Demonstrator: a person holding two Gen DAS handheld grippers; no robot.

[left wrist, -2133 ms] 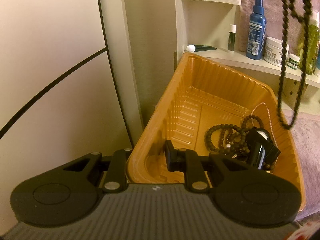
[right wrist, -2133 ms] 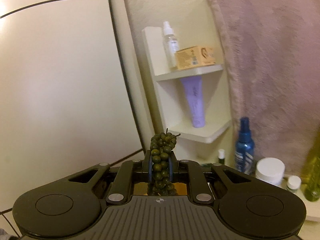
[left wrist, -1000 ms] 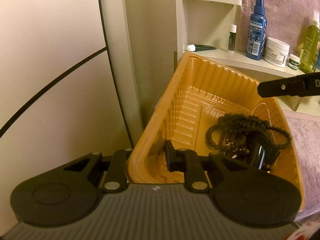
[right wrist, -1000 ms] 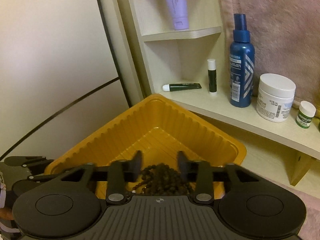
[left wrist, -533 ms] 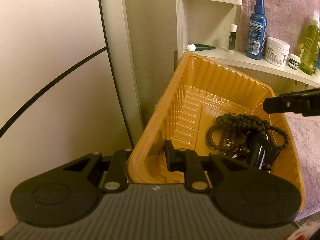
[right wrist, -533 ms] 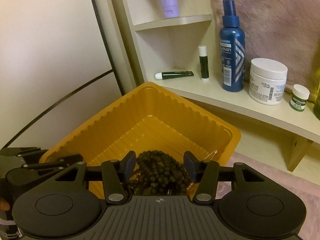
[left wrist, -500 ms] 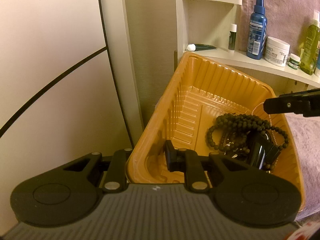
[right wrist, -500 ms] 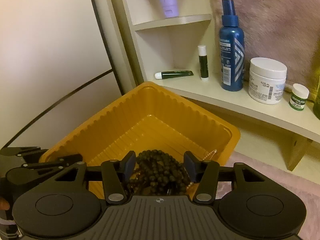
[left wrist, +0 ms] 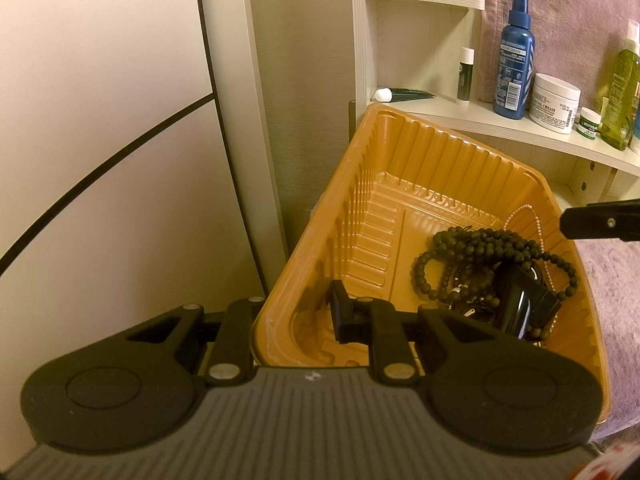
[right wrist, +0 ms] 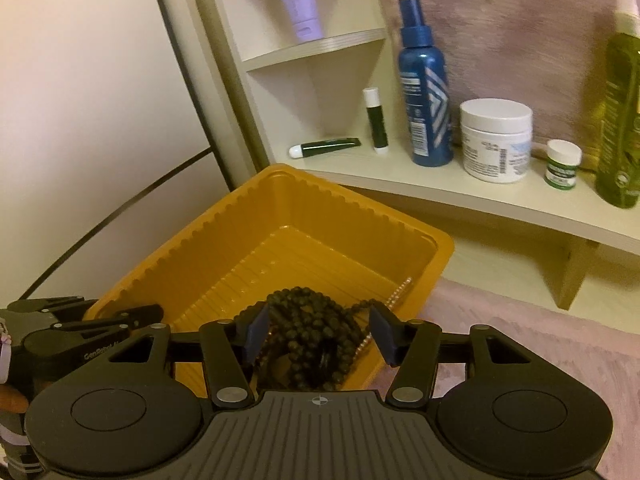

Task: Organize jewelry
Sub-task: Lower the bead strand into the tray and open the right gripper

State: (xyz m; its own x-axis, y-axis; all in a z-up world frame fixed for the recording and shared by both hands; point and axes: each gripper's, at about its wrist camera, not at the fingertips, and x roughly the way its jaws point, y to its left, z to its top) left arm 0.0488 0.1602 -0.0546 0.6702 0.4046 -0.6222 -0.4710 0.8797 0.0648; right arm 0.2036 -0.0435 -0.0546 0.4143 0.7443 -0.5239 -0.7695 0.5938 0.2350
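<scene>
An orange ribbed plastic tray (left wrist: 404, 148) (right wrist: 320, 184) is held up at its near corner by my left gripper (left wrist: 290, 308), shut on the wall with one finger inside and one outside. A long strand of dark beads (left wrist: 480, 240) (right wrist: 308, 312) lies piled in the tray over a glossy black piece (left wrist: 516, 304) and beside a thin pearl chain (left wrist: 536, 224). My right gripper (right wrist: 318, 328) hovers over that pile, its jaws opening and clear of the beads. One of its fingers (left wrist: 600, 224) shows at the tray's right rim.
A pale shelf (right wrist: 460, 196) behind the tray carries a blue spray bottle (right wrist: 426, 96), a white jar (right wrist: 496, 144), a small green-labelled jar (right wrist: 562, 164), a green bottle (right wrist: 622, 120), a lip balm stick (right wrist: 376, 120) and a lying tube (right wrist: 324, 147). Pink fluffy cloth (right wrist: 520, 360) lies at the right.
The bead strand, earlier pinched in my right gripper and hanging above the tray, now lies in the tray. The right jaws have spread apart. The left gripper and tray have stayed still.
</scene>
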